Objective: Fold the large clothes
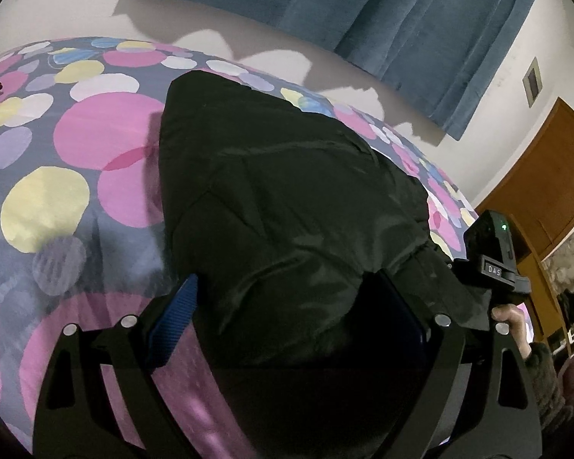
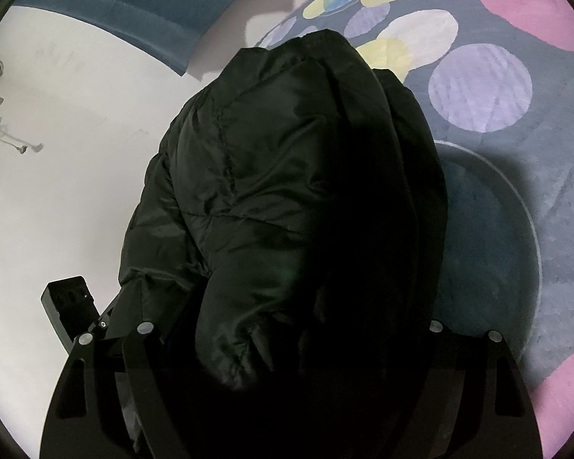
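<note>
One black puffer jacket (image 1: 287,199), two grippers. Left gripper (image 1: 287,306): blue-padded fingers (image 1: 176,317) spread wide, jacket's bunched edge between them, grip unclear. Right gripper (image 2: 287,344): fingers hidden under fabric, can't tell. Lies on dotted bedspread (image 1: 76,145), mounded between both grippers. Shiny, quilted, creased, stitched seams.

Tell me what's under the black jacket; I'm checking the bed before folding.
The black jacket lies on the dotted bedspread, which shows all around it. Whatever is directly beneath stays covered. The left gripper straddles its near edge.
</note>
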The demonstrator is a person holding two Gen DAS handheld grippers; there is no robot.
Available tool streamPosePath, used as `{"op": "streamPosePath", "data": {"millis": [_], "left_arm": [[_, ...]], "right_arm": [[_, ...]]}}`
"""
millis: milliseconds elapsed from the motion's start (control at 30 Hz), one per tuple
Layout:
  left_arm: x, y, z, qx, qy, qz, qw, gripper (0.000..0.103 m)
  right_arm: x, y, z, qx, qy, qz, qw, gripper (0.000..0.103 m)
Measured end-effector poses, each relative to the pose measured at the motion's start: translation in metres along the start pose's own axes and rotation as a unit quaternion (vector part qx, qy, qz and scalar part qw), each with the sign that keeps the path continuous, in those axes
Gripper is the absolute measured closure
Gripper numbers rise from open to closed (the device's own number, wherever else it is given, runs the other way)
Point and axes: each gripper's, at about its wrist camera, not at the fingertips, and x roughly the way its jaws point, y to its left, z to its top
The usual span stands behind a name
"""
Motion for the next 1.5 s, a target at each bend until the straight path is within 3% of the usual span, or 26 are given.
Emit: {"op": "streamPosePath", "data": {"millis": [833, 1300, 1500], "left_arm": [[0.01, 0.01, 0.005, 0.007, 0.009, -0.004, 0.9999, 0.011], [-0.007, 0.006, 0.0, 0.013, 0.015, -0.002, 0.9998, 0.011], [-0.004, 0.007, -0.003, 0.019, 0.012, 0.005, 0.9997, 0.011]], "right_arm": [[-0.02, 0.005, -0.025, 0.031, -0.021, -0.016, 0.999, 0.034], [-0.038, 0.014, -0.041, 0.027, -0.015, -0.024, 0.999, 0.025], [-0.036, 0.011, -0.045, 0.021, -0.007, -0.023, 0.999, 0.031]]}}
